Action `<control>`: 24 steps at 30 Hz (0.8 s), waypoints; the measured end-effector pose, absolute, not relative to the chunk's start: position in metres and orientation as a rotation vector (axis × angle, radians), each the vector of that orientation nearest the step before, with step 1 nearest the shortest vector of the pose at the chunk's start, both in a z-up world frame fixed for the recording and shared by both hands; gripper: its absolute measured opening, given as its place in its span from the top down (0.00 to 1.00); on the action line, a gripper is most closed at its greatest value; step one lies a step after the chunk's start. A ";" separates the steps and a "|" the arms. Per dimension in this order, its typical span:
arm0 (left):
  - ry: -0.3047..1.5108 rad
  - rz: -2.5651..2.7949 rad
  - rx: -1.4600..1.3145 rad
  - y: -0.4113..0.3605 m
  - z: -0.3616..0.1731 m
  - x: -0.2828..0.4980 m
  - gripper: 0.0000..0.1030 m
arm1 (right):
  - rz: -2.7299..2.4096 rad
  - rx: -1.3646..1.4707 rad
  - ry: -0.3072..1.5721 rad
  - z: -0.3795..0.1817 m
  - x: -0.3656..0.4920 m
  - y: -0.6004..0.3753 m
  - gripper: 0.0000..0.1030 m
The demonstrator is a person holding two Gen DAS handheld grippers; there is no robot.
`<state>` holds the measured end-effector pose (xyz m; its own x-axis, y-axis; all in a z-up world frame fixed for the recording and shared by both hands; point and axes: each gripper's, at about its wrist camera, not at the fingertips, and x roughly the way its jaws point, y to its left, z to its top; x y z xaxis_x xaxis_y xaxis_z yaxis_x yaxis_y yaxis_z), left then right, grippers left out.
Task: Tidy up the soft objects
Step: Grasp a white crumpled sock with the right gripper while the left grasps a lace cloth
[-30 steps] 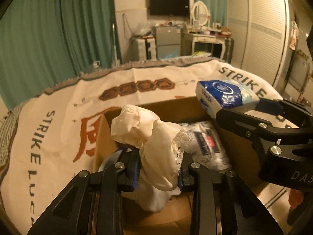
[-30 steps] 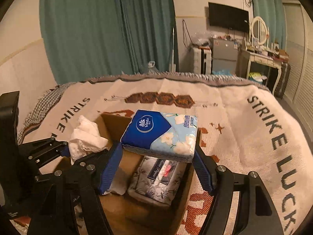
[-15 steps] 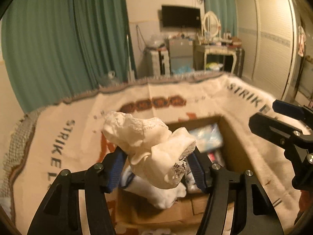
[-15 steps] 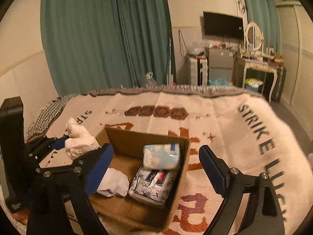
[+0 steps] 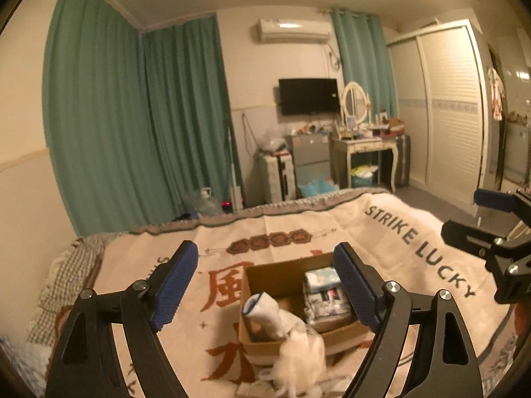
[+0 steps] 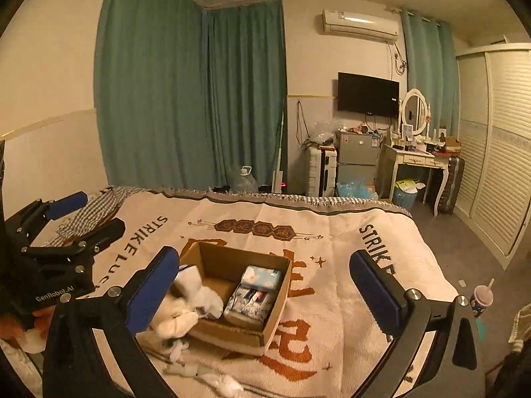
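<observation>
Both grippers have let go and pulled up and back from the cardboard box (image 6: 232, 298) since a second ago, when the left one clamped a lacy white cloth and the right one carried a blue tissue pack. That tissue pack (image 6: 261, 277) now lies inside the box, on the right side, resting on top of a larger flower-printed soft pack (image 6: 249, 305). The white cloth (image 5: 292, 335) has landed half in, half out: it drapes over the box's near left corner, with loose white scraps trailing onto the printed blanket (image 6: 348, 232) that covers the bed. The left gripper (image 5: 268, 285) has just been opening and now stands wide, nothing between its blue pads; the right gripper (image 6: 265, 285) has also just been opening and is spread as far as it goes, likewise empty. Each hovers above and short of the box. Judging by its folds, the cloth is light, limp and likely to slide or snag on its lace, so it would best be pinched at its bunched middle and lifted clear of the box wall. The tissue packs look light and squashy in slick wrappers; gripping across the short sides would hold them without crushing. A cup (image 6: 482, 298) stands on the floor at right.
</observation>
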<state>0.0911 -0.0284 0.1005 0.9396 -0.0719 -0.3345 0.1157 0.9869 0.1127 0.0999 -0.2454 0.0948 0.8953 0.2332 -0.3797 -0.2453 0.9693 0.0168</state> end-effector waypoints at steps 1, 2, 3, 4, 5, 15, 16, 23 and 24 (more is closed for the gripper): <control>0.338 -0.099 0.130 -0.028 0.099 0.088 0.17 | 0.251 -0.036 0.389 0.094 0.096 -0.244 0.00; 0.344 -0.099 0.130 -0.027 0.097 0.088 0.17 | 0.255 -0.041 0.393 0.092 0.091 -0.243 0.00; 0.352 -0.096 0.128 -0.027 0.095 0.088 0.17 | 0.261 -0.044 0.400 0.089 0.087 -0.241 0.00; 0.362 -0.096 0.125 -0.026 0.091 0.088 0.17 | 0.268 -0.045 0.411 0.085 0.084 -0.240 0.00; 0.376 -0.098 0.119 -0.024 0.086 0.088 0.17 | 0.278 -0.046 0.424 0.080 0.083 -0.239 0.00; 0.622 -0.045 0.055 0.000 -0.030 0.083 0.17 | 0.345 -0.112 0.674 -0.050 0.094 -0.212 0.00; 0.649 -0.042 0.029 0.003 -0.043 0.081 0.17 | 0.353 -0.109 0.699 -0.062 0.096 -0.210 0.00; 0.788 -0.062 -0.050 -0.007 -0.092 0.053 0.18 | 0.388 -0.131 0.852 -0.139 0.117 -0.197 0.02; 0.809 -0.066 -0.054 -0.010 -0.098 0.051 0.18 | 0.394 -0.117 0.871 -0.145 0.121 -0.197 0.07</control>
<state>0.0509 -0.0096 -0.0983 0.6885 -0.0800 -0.7208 0.0384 0.9965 -0.0740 0.1208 -0.1971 -0.1449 0.5776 0.2884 -0.7637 -0.3828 0.9220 0.0586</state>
